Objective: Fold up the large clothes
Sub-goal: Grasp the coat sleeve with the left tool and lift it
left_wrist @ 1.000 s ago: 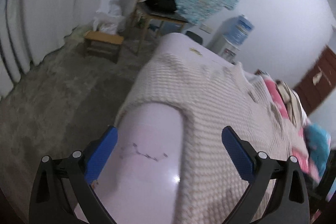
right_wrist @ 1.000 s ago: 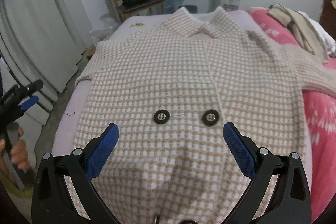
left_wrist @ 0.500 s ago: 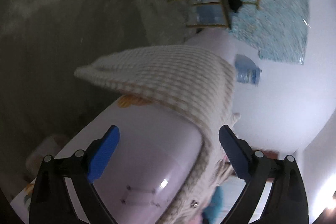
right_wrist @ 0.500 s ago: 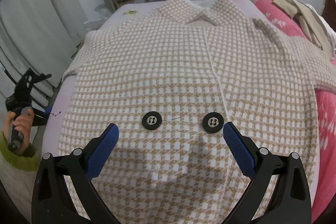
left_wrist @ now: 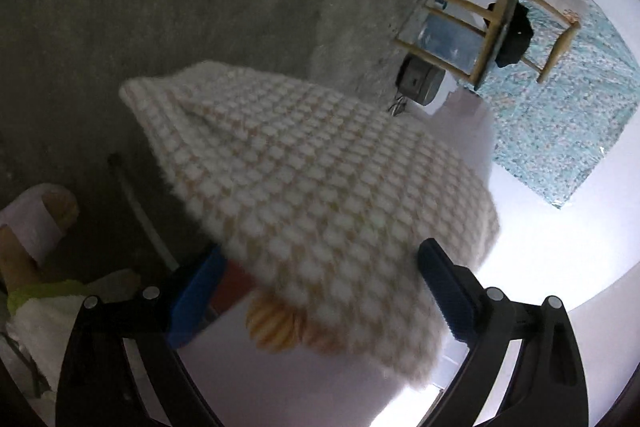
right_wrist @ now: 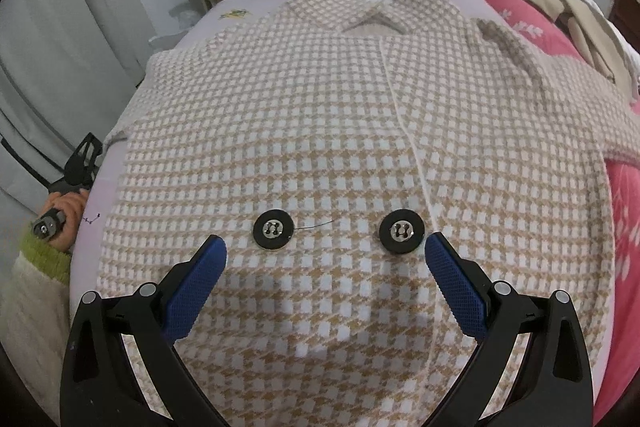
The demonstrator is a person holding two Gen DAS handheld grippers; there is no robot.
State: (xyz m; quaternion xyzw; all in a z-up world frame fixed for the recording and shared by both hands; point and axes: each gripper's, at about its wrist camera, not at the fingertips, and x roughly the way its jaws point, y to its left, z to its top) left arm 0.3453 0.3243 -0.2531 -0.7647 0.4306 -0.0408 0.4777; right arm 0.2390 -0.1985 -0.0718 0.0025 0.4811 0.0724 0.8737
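Lavender bedsheet carries a buttoned houndstooth coat laid flat. Right gripper and left gripper: jaws spread wide, empty, the left at the coat's hanging sleeve.

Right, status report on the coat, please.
Left gripper open, at hanging sleeve. Right gripper open above coat, laid flat, buttoned. Nothing blocking.

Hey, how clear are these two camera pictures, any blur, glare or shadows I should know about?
Left wrist view: the checked sleeve is soft with motion blur, and the pale bed sheet glares white at right. Right wrist view: sharp; the checked coat and its black buttons are crisp, with a grey shadow ahead of the right hand-held gripper. Both bend at the edges from the fisheye.
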